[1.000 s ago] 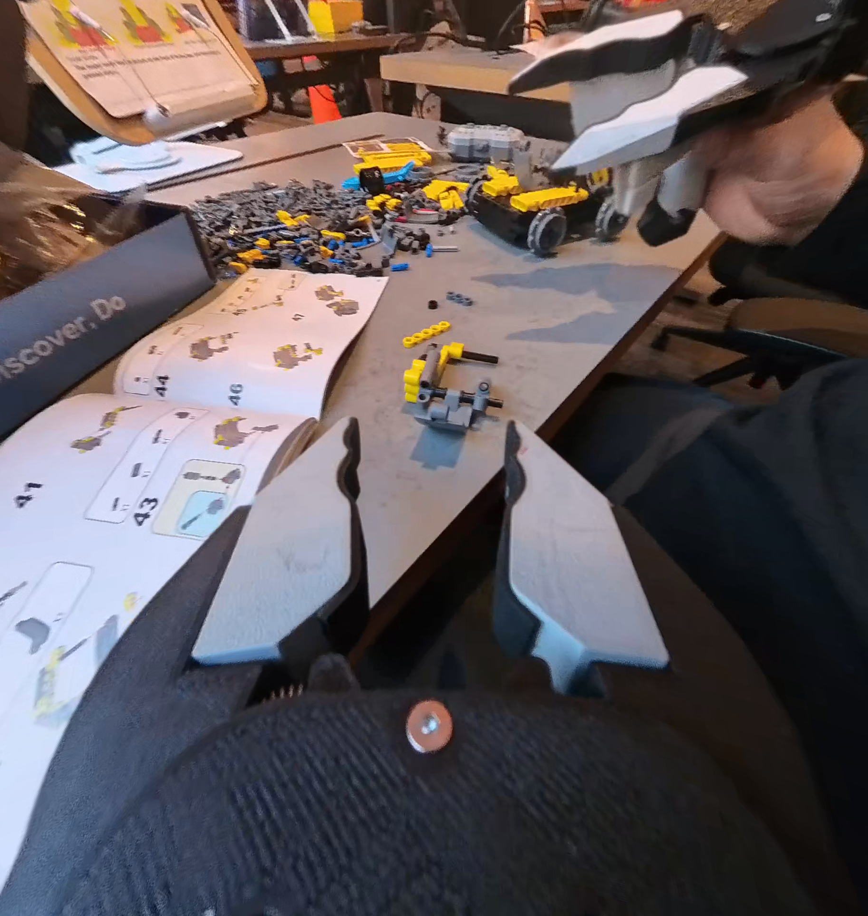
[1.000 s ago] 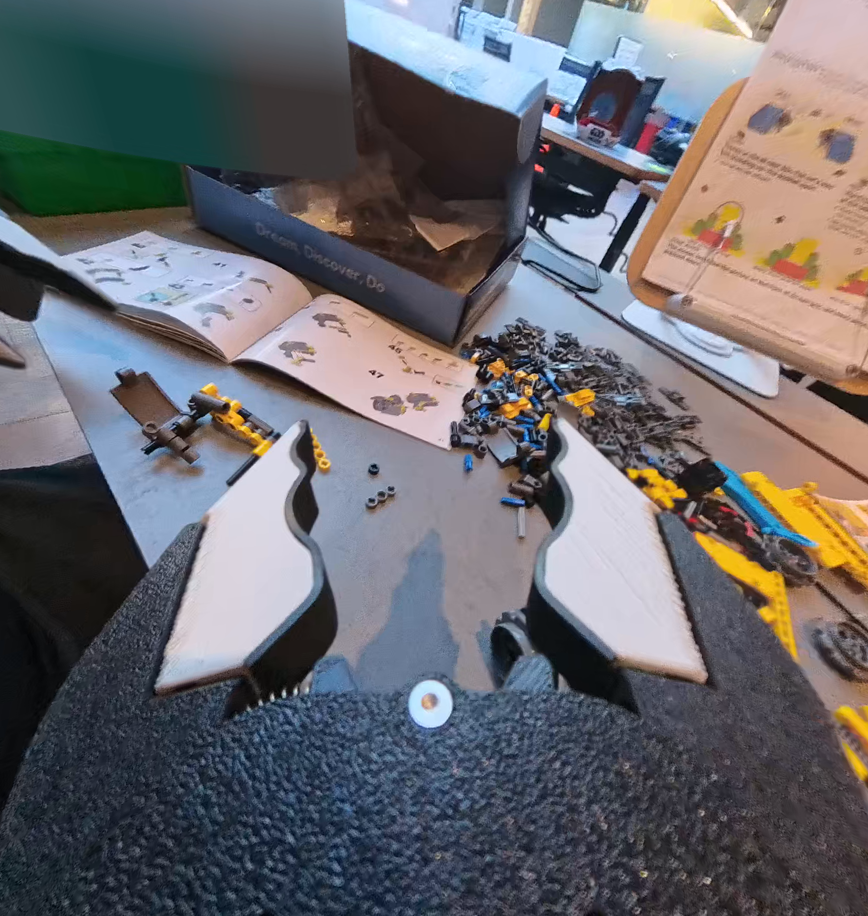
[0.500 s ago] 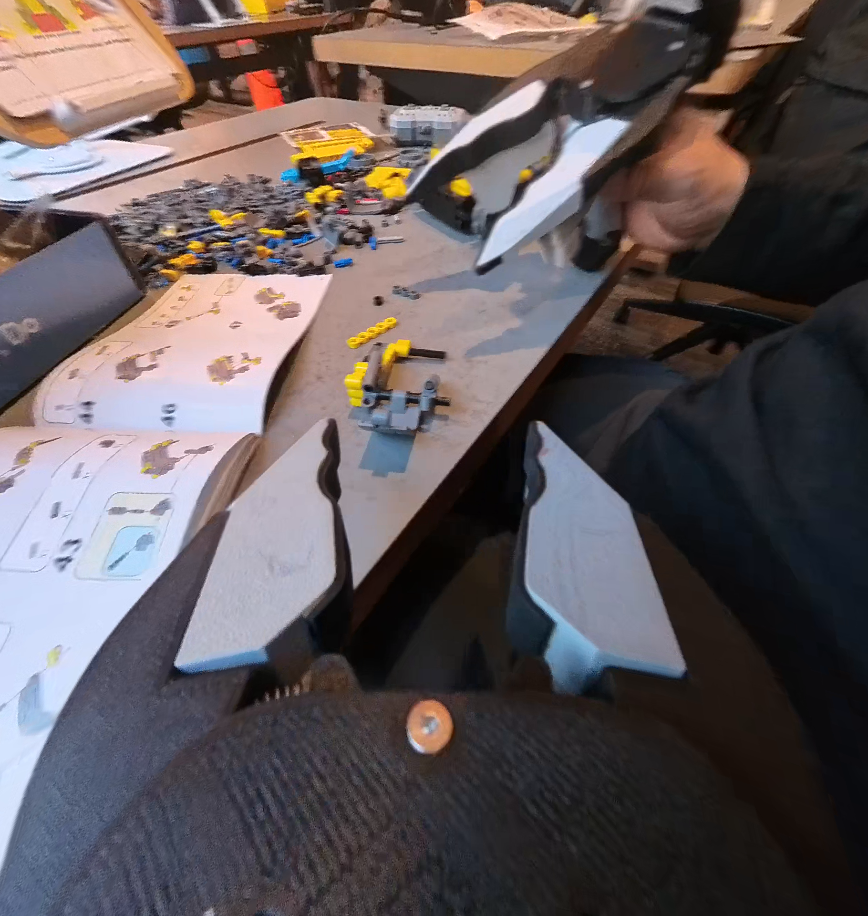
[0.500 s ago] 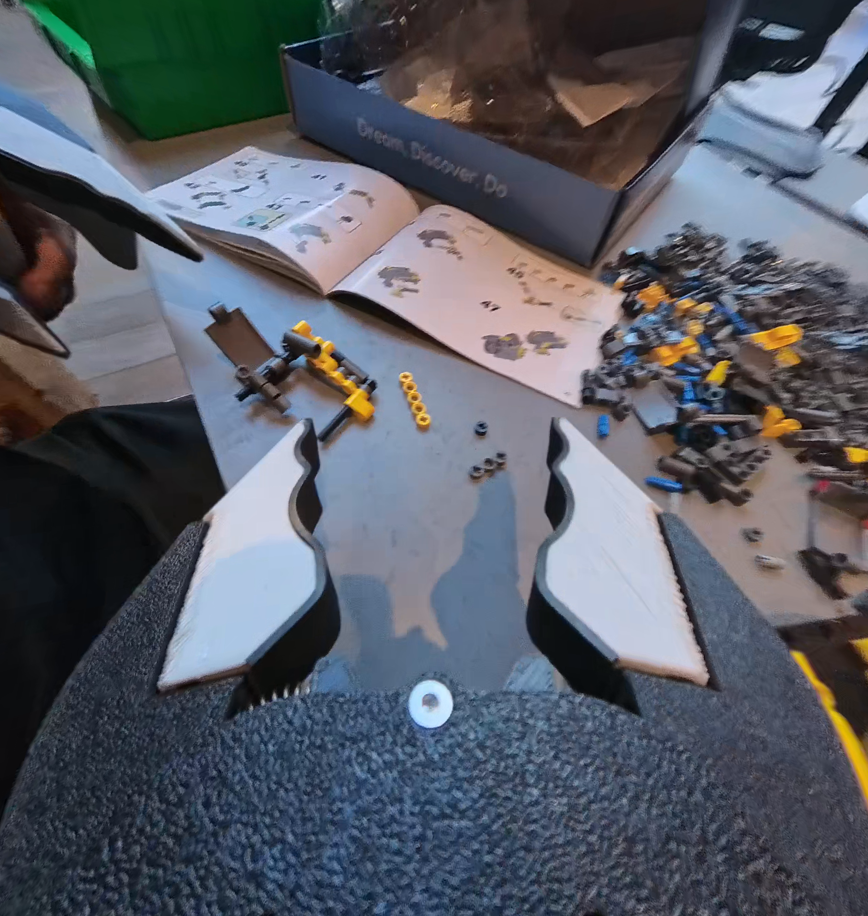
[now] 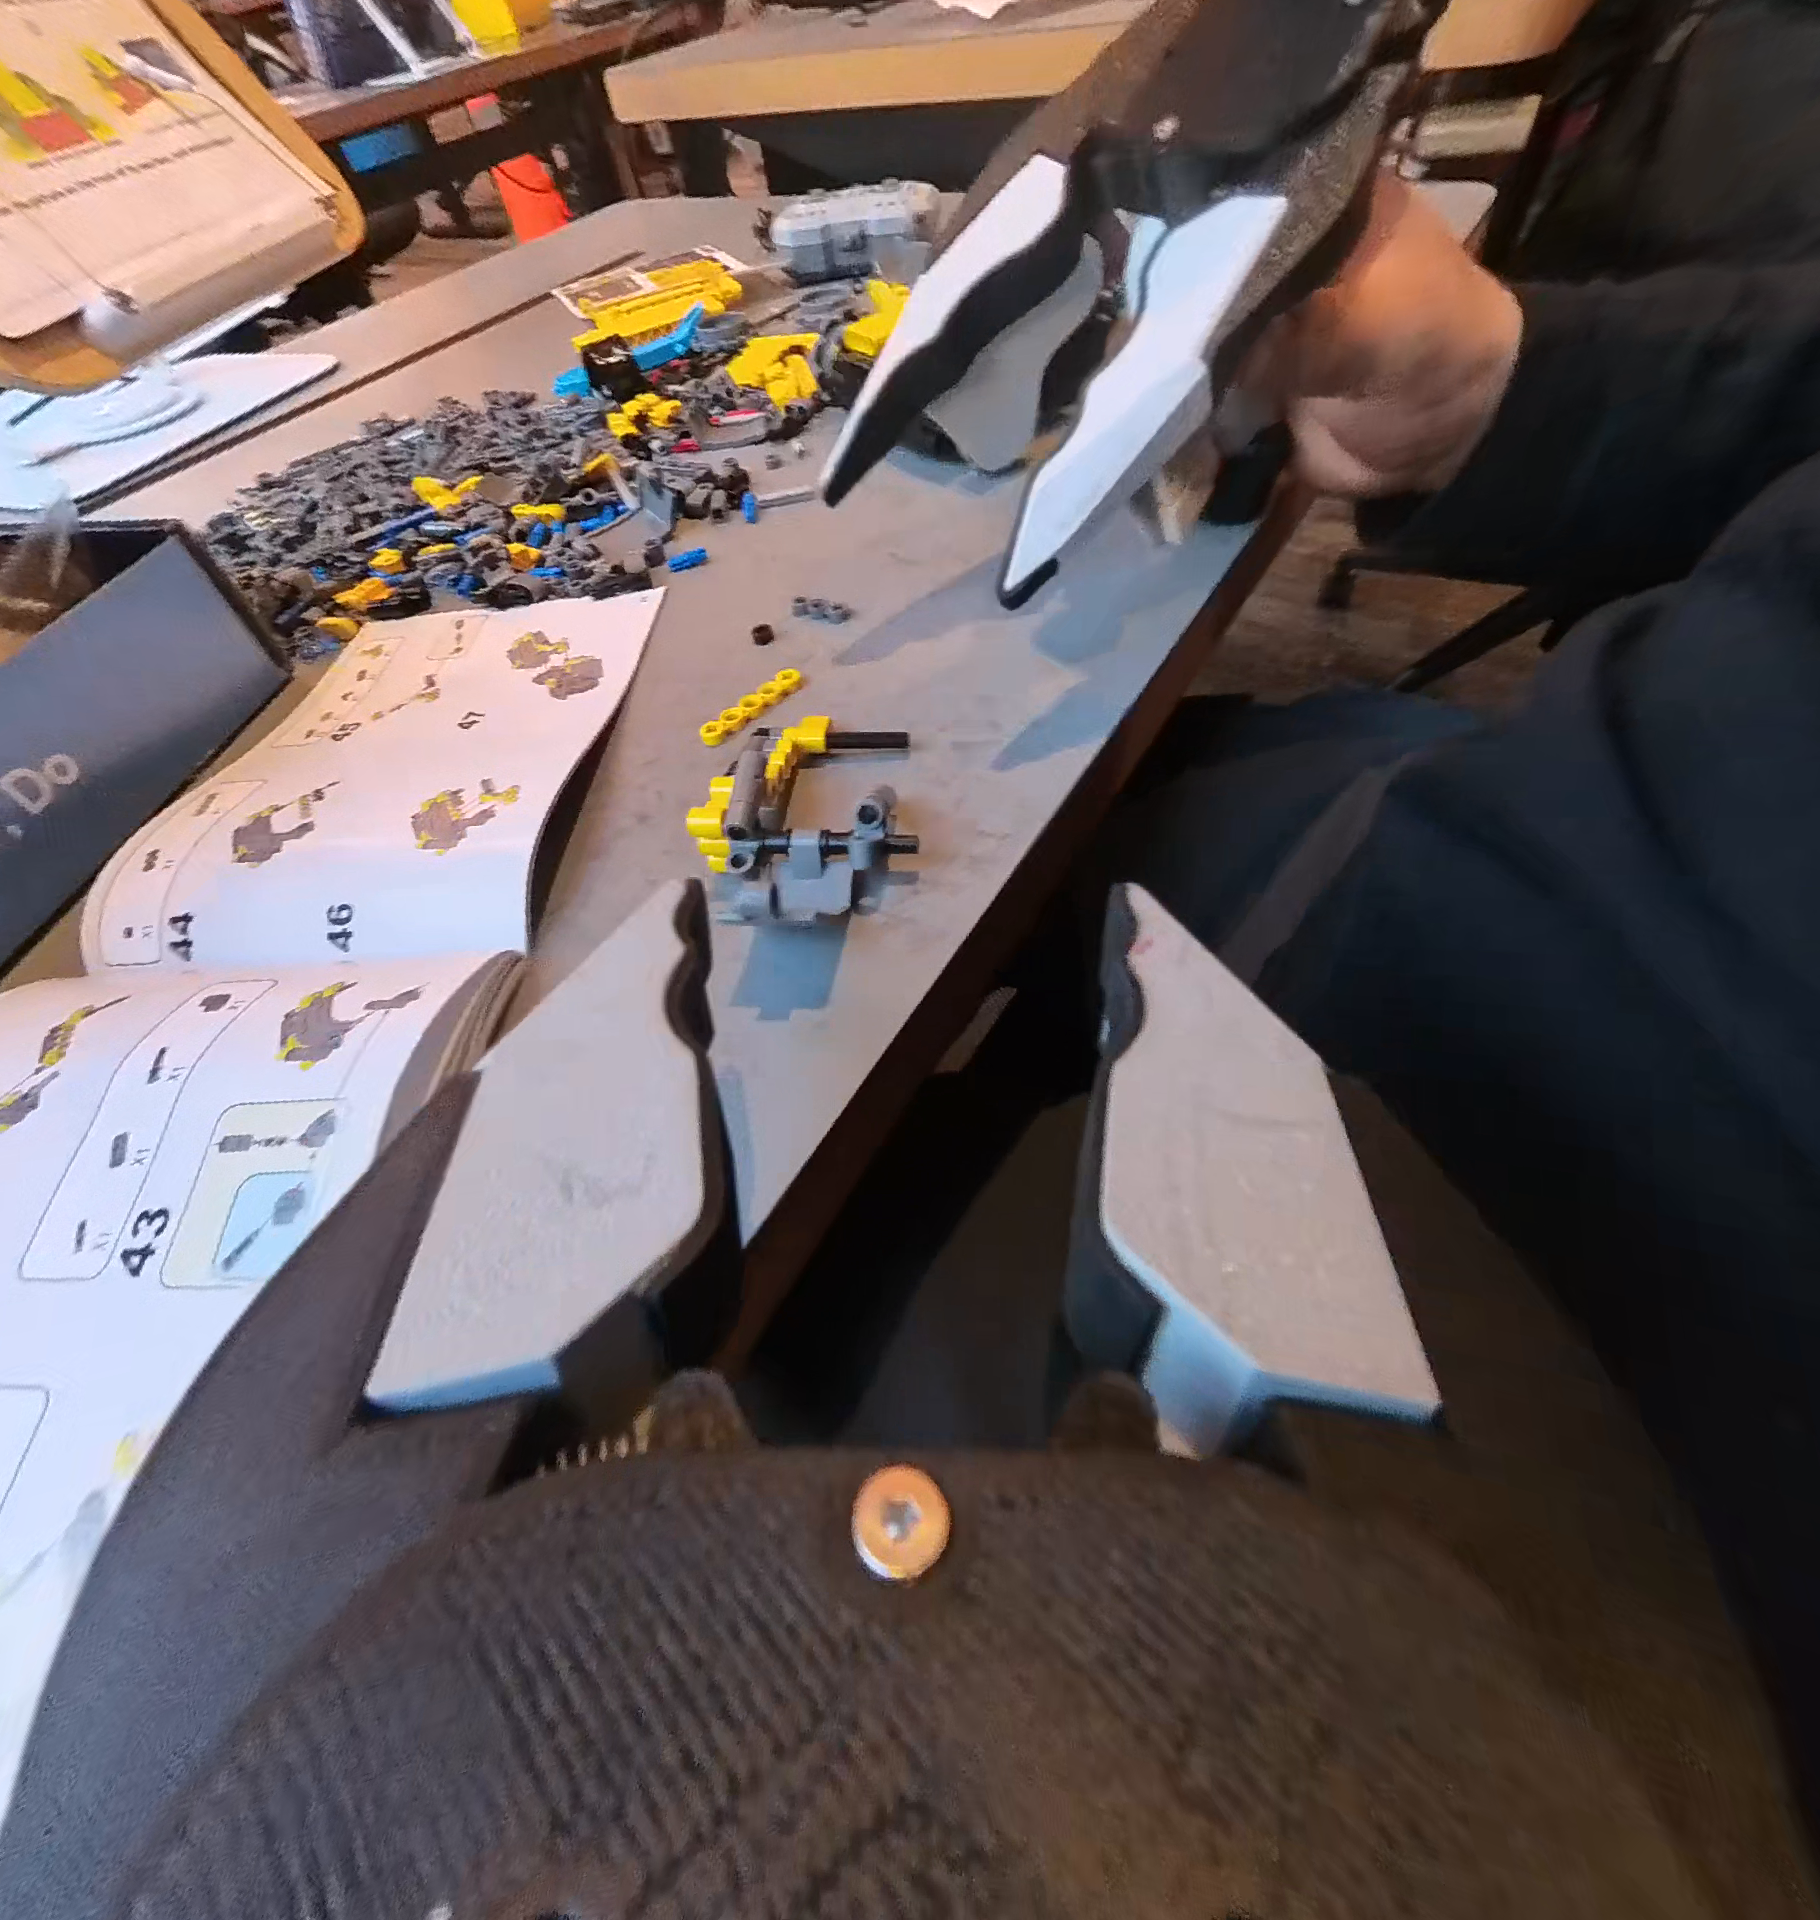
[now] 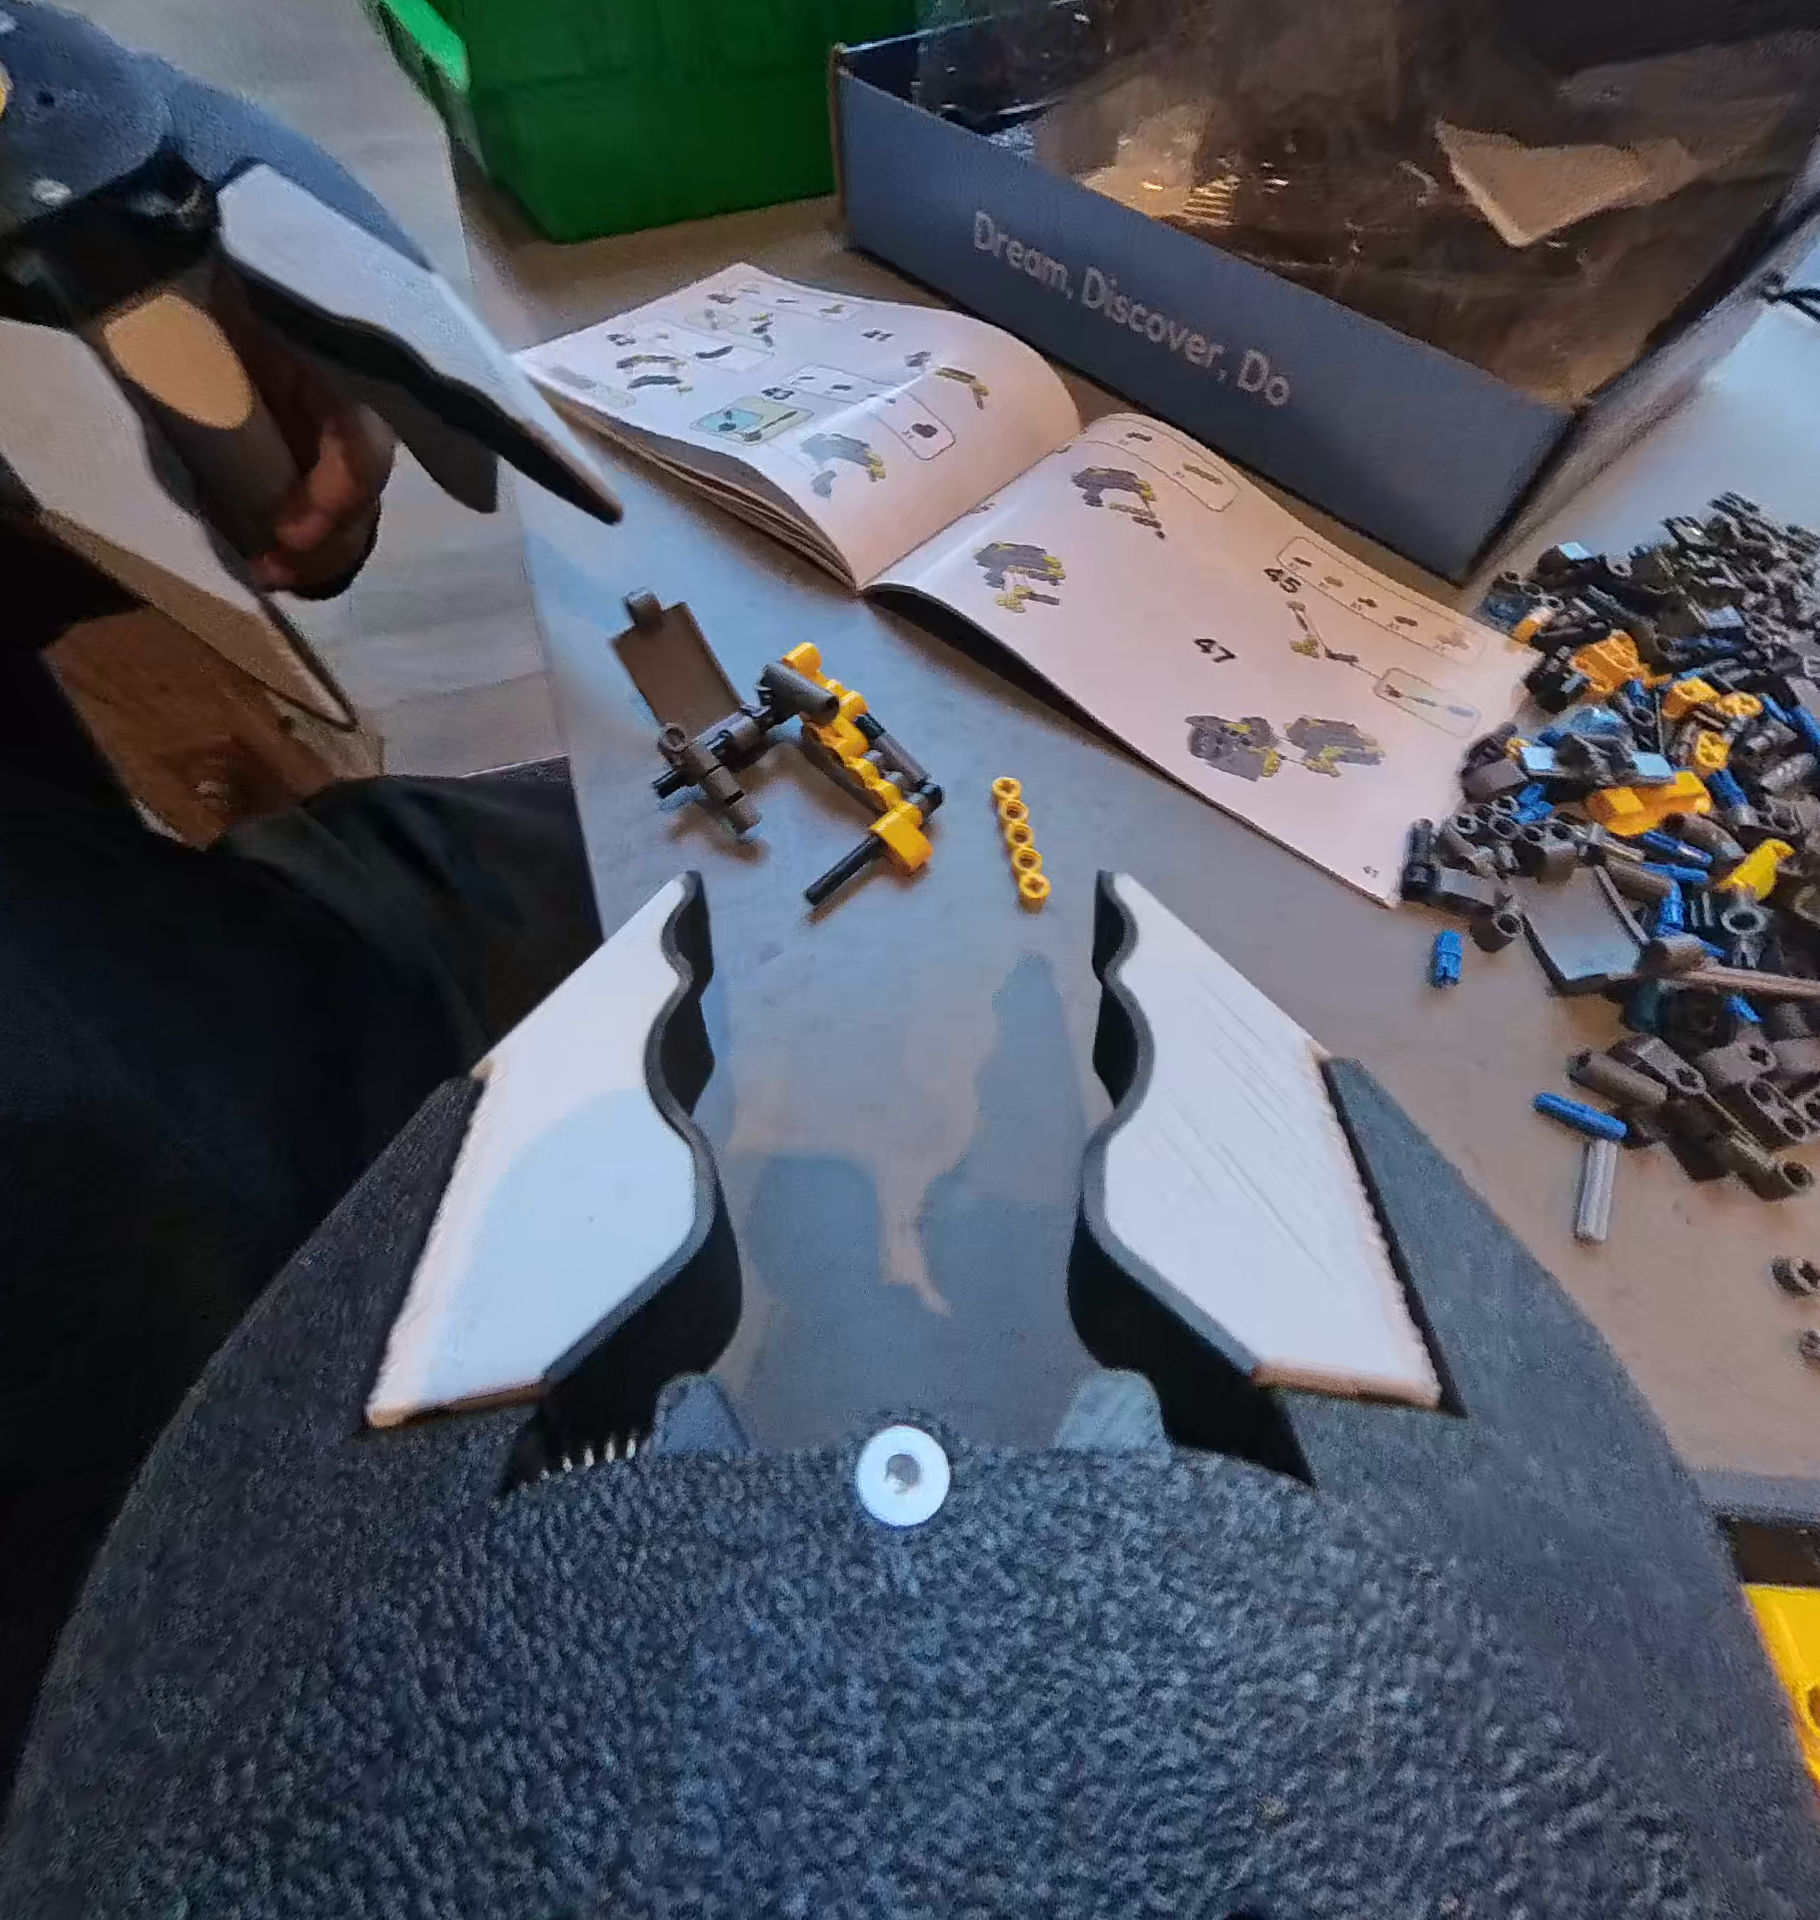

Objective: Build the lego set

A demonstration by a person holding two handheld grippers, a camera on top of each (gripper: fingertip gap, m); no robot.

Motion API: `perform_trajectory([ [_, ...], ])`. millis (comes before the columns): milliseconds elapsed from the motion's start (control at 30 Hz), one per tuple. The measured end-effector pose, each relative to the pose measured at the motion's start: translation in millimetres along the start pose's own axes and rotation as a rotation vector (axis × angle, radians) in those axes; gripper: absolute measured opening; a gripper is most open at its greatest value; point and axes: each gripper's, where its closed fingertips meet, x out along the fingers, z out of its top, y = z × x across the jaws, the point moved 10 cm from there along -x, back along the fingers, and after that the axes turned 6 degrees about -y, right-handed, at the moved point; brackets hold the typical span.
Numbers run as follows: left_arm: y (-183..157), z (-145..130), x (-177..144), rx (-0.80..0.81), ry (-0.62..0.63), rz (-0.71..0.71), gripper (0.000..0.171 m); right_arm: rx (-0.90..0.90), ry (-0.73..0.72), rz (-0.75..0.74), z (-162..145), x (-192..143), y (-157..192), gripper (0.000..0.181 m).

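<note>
A small grey, black and yellow brick assembly (image 5: pixel 797 821) lies on the grey table near its front edge, and shows in the right wrist view (image 6: pixel 781 743). A short yellow beam with holes (image 5: pixel 752 709) lies beside it, also seen in the right wrist view (image 6: pixel 1020 842). My left gripper (image 5: pixel 906 914) is open and empty, low at the table edge just short of the assembly. My right gripper (image 6: pixel 895 904) is open and empty, above the table just short of the beam; it shows in the left wrist view (image 5: pixel 932 540), held by a hand. The left gripper appears in the right wrist view (image 6: pixel 470 582).
An open instruction booklet (image 5: pixel 386 790) lies left of the assembly. A dark blue box (image 6: pixel 1249 312) stands behind it. A heap of loose grey, blue and yellow parts (image 5: pixel 449 530) spreads farther back, with a part-built yellow model (image 5: pixel 698 332) beyond. A person's dark-clothed legs (image 5: pixel 1612 935) are beside the table.
My right gripper has swung left and tipped down toward the assembly and beam. My left gripper has shifted a little, staying open at the table edge. The assembly has not moved.
</note>
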Motion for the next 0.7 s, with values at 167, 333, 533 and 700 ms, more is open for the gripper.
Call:
perform_trajectory([
  [167,-13,9,12,0.016,0.002,-0.082,0.074,-0.003,-0.033,0.002,1,-3,0,0.068],
  [333,-20,19,13,0.038,-0.02,-0.154,0.073,0.019,-0.064,0.033,2,-7,-2,0.06],
  [533,-12,5,-14,-0.007,0.065,-0.138,0.063,-0.054,-0.046,0.059,2,-3,6,0.06],
  [700,-31,-4,-20,0.027,0.114,-0.037,0.033,-0.008,-0.022,0.07,5,9,-8,0.058],
])
